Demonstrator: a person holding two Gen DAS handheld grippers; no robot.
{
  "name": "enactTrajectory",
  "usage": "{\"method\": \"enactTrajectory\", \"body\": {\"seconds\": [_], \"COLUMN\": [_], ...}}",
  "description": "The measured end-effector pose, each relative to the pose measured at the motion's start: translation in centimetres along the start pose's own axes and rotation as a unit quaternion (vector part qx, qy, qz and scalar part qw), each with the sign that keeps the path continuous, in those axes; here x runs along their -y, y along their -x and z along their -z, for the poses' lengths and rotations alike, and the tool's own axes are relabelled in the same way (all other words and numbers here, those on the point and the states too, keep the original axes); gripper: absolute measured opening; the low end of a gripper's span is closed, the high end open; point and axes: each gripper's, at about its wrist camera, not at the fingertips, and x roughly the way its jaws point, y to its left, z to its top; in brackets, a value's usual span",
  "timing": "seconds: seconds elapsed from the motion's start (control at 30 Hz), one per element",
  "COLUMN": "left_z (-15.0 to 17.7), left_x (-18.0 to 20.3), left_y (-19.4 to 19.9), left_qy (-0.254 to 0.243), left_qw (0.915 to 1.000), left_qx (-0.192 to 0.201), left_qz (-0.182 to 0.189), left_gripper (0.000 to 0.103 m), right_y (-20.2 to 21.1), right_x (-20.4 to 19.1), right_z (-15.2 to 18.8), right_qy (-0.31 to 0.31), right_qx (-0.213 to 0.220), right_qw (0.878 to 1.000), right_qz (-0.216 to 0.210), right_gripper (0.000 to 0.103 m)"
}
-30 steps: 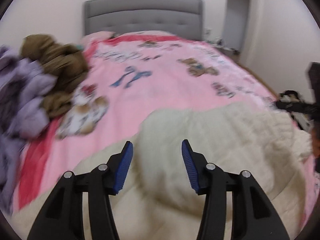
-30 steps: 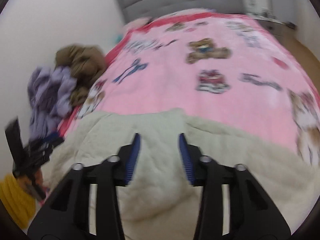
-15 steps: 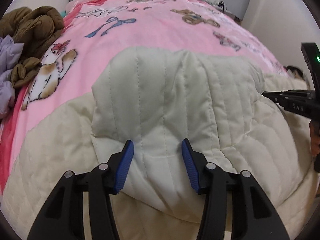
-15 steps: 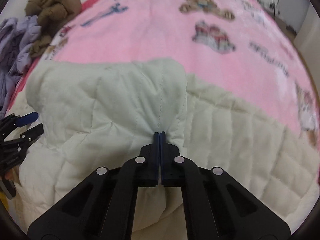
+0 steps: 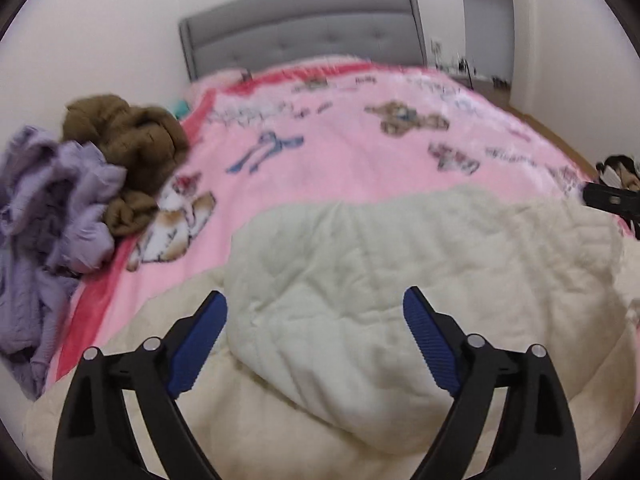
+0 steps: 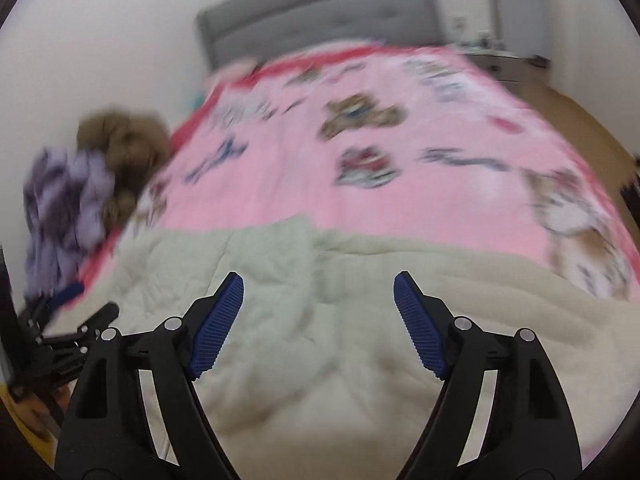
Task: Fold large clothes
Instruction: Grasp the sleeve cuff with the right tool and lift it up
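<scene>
A cream quilted garment (image 5: pixel 400 288) lies on the near end of the bed, with a paler panel (image 5: pixel 320 280) folded over on top of it. My left gripper (image 5: pixel 315 310) hovers over that fold, its jaws opening wide, the blue pads (image 5: pixel 200 340) clear of the cloth. In the right wrist view the same garment (image 6: pixel 320 360) fills the foreground. My right gripper (image 6: pixel 319 292) hangs above it, its jaws opening too, nothing pinched between them. Each gripper shows at the edge of the other's view: the right gripper (image 5: pixel 612 200), the left gripper (image 6: pixel 68 332).
A pink blanket (image 5: pixel 360 160) printed with bears and bows covers the bed. A purple garment (image 5: pixel 52 208) and a brown one (image 5: pixel 128 140) are heaped at its left edge by the wall. A grey headboard (image 5: pixel 304 28) stands behind, with a doorway (image 5: pixel 484 20) at back right.
Half a second ago the right gripper was shut on the quilted fold and the left stood half-open at it. Both jaws have spread wide, let the cloth lie, and pulled back.
</scene>
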Motion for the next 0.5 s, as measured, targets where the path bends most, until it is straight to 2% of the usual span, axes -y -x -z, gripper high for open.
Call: {"method": "enactTrajectory", "body": {"seconds": [0.07,0.1,0.17,0.23,0.37,0.4,0.47,0.5], "left_z": [-0.1,0.0,0.4,1.3,3.5,4.0,5.3,5.7], "left_x": [2.0,2.8,5.7,8.9,15.4,16.7,19.5,20.4], "left_y": [1.5,2.1,3.0,3.0,3.3,3.5,3.3,3.0], "left_qy": [0.015,0.018,0.021,0.01,-0.036,-0.049,-0.078,-0.086], "left_qw": [0.9998,0.9997,0.9993,0.9981,0.9913,0.9898,0.9848,0.9826], "left_qx": [0.01,0.014,0.022,0.002,-0.037,-0.039,-0.055,-0.067], "left_qz": [0.008,0.012,0.021,0.061,0.121,0.128,0.145,0.15], "left_gripper": [0.088,0.089,0.089,0.089,0.089,0.089,0.089,0.089], "right_y": [3.0,5.2,8.7,11.2,14.7,15.3,15.4,15.3], "right_x": [3.5,6.2,11.1,15.7,24.4,27.2,30.6,31.5], "right_z": [0.9,1.8,3.9,5.8,9.3,10.3,11.6,12.1], "right_qy": [-0.05,-0.088,-0.148,-0.206,-0.316,-0.354,-0.403,-0.416], "right_qx": [0.02,0.035,0.06,0.064,0.077,0.081,0.084,0.083], "right_qw": [0.998,0.992,0.972,0.949,0.901,0.885,0.866,0.86], "right_qz": [0.041,0.083,0.173,0.232,0.286,0.293,0.285,0.283], "right_gripper": [0.077,0.078,0.079,0.079,0.079,0.079,0.079,0.079]}}
